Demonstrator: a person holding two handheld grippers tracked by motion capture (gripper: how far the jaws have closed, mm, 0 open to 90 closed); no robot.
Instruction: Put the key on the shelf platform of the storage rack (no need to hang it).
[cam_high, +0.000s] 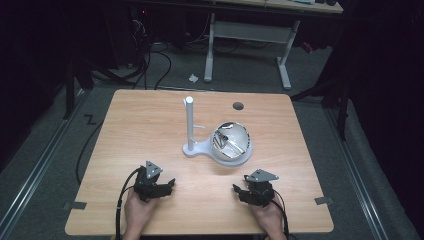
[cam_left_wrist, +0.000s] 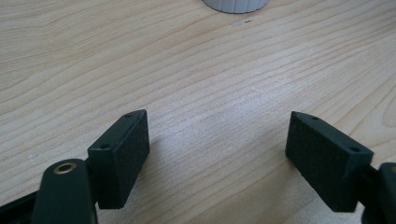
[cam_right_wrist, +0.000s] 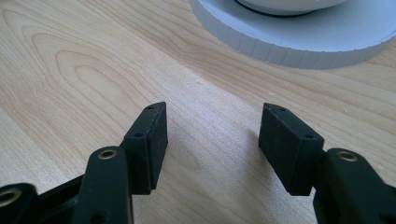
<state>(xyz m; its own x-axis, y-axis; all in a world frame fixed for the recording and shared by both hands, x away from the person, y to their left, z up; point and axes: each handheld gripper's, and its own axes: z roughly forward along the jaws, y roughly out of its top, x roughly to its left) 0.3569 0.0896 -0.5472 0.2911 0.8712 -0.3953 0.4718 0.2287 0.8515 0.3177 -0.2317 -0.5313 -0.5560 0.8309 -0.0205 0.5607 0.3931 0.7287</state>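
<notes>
Both grippers sit low over the near edge of the wooden table (cam_high: 150, 125), one in each hand, each pointing toward the middle.

Left gripper (cam_high: 167, 184): jaws spread wide, nothing between them, just bare wood grain under the gap in the left gripper view (cam_left_wrist: 217, 140). Pads touch nothing.

Right gripper (cam_high: 239, 190): jaws also apart and empty (cam_right_wrist: 212, 140), with table surface showing between the pads. No contact with any object.

Nearest thing is the white stand (cam_high: 192, 147): a flat base with an upright post (cam_high: 189, 120) on its left part and a shiny metal bowl (cam_high: 231, 140) sitting on its round right part. It stands mid-table, ahead of both grippers and well clear of the left one. The right gripper view shows the ribbed base rim (cam_right_wrist: 289, 46) close ahead of the jaws, not touching. What lies inside the bowl can't be made out.
</notes>
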